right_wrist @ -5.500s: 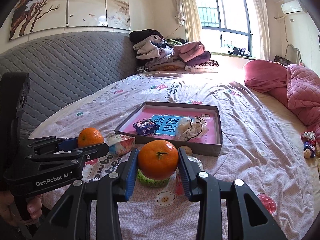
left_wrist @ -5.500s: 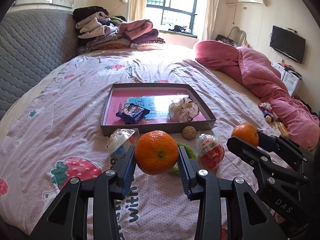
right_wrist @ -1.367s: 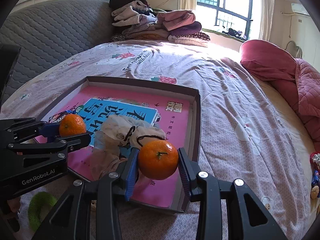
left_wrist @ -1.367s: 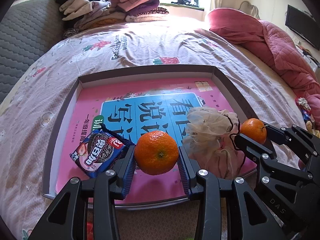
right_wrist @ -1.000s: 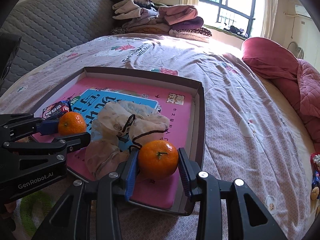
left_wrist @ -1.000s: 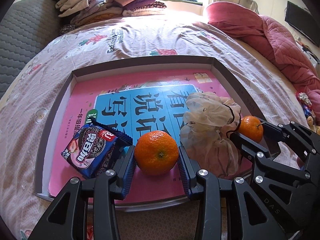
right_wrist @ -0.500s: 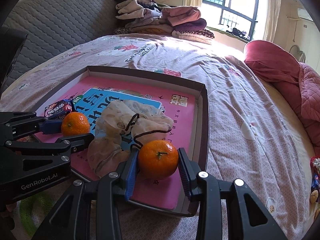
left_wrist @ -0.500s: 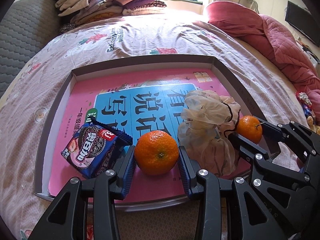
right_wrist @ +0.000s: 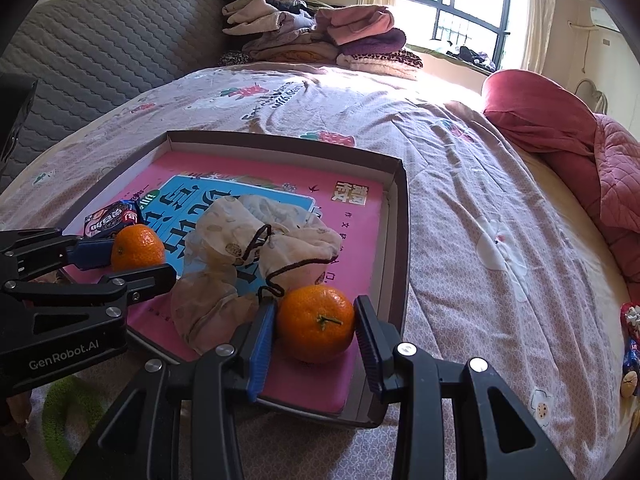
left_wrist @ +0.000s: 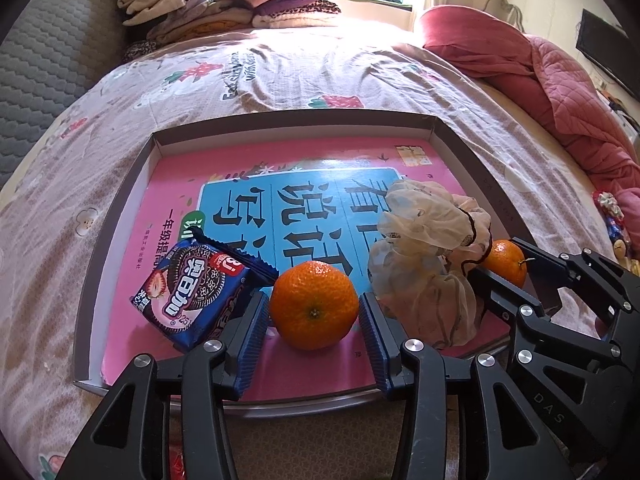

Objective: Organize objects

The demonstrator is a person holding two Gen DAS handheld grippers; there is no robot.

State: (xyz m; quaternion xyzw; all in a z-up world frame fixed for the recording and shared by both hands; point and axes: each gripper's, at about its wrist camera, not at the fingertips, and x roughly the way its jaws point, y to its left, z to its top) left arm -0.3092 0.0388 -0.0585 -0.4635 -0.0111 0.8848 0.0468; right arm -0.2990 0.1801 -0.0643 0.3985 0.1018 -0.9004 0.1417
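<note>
A grey shallow tray (left_wrist: 280,122) (right_wrist: 280,140) lies on the bed with a pink and blue book as its floor. My left gripper (left_wrist: 312,304) is opening; its orange (left_wrist: 314,306) rests on the book between the pads, with a thin gap on each side. To the orange's left lies a blue cookie pack (left_wrist: 196,292), and to its right a cream mesh bag (left_wrist: 424,260). My right gripper (right_wrist: 315,308) is shut on a second orange (right_wrist: 316,322) low over the tray's near right corner. The right wrist view shows the left gripper (right_wrist: 140,260) side-on.
Folded clothes (right_wrist: 320,40) are piled at the head of the bed. A red quilt (left_wrist: 540,76) covers the right side. A green ring (right_wrist: 60,408) lies on the sheet in front of the tray. Small toys (right_wrist: 632,340) sit at the far right.
Both grippers carried their oranges from the bed to over the tray. In the last half second the left jaws spread off their orange; the right grip is unchanged.
</note>
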